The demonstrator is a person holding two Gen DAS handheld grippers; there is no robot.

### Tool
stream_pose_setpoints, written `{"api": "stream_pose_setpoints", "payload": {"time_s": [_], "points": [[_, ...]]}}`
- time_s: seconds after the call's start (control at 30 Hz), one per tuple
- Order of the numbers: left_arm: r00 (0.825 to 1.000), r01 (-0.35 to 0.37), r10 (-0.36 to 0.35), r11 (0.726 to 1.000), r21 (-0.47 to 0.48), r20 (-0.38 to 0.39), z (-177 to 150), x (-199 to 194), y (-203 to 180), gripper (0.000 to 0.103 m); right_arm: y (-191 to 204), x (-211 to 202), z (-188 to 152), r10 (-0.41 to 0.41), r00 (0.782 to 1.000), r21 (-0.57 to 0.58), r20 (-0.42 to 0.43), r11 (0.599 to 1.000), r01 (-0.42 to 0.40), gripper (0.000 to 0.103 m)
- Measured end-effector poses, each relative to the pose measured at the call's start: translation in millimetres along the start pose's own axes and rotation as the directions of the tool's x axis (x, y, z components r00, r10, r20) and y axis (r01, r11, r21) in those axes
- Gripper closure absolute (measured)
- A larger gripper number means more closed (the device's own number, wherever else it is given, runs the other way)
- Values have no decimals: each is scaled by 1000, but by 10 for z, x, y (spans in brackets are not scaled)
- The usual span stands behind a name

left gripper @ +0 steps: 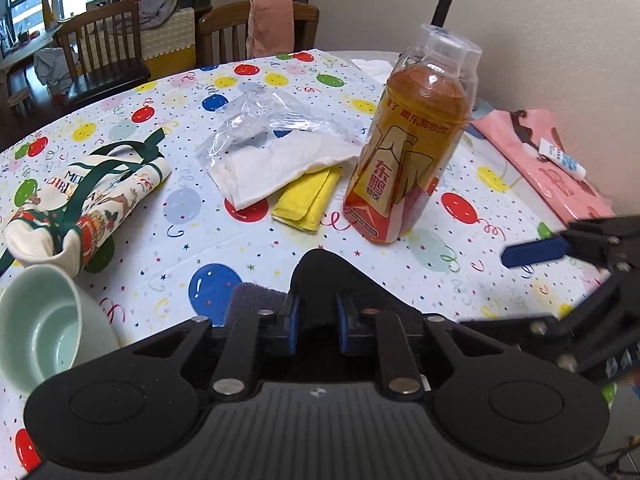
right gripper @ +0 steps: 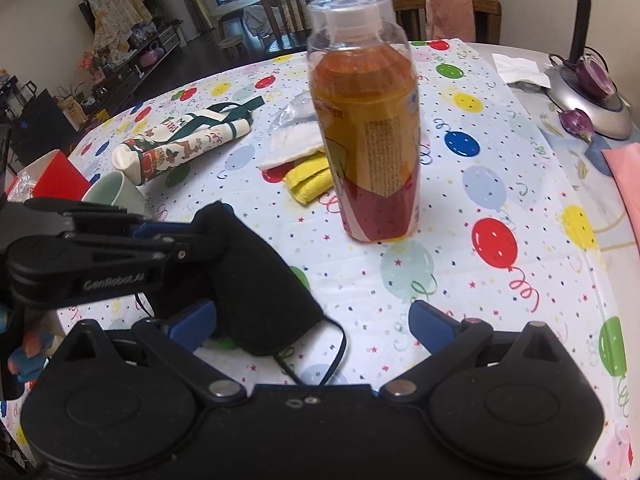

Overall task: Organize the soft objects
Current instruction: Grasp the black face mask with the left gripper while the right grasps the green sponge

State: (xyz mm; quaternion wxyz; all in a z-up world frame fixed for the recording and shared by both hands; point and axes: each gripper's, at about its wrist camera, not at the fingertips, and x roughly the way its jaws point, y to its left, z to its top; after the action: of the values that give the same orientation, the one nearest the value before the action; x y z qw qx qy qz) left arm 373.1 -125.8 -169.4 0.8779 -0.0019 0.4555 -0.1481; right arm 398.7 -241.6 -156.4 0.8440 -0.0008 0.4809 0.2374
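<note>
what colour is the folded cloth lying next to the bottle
Yellow: the folded cloth beside the bottle, clearest in the left wrist view.

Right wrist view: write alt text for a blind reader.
The left tool grips a black fabric mask while the right tool is open beside it. Behind stands a tea bottle on the balloon-print tablecloth.

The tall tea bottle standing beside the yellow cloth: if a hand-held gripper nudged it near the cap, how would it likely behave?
The tall clear plastic bottle of amber tea looks nearly full, so probably heavy for its size. Standing upright on a narrow base, it may tip rather than slide. Its glossy label suggests a slippery grip.
</note>
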Motion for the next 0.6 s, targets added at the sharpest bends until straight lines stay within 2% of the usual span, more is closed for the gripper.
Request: {"api": "stream_pose_setpoints", "payload": {"time_s": [0.4, 0.6], "points": [[998, 66, -66, 997, -30, 0, -392, -571, 289, 89, 216, 138, 184, 48, 999, -118, -14, 992, -49, 1], [995, 99, -100, 993, -63, -17, -631, -762, 391, 90, 456, 244, 266, 118, 992, -208, -41, 970, -124, 1]]}}
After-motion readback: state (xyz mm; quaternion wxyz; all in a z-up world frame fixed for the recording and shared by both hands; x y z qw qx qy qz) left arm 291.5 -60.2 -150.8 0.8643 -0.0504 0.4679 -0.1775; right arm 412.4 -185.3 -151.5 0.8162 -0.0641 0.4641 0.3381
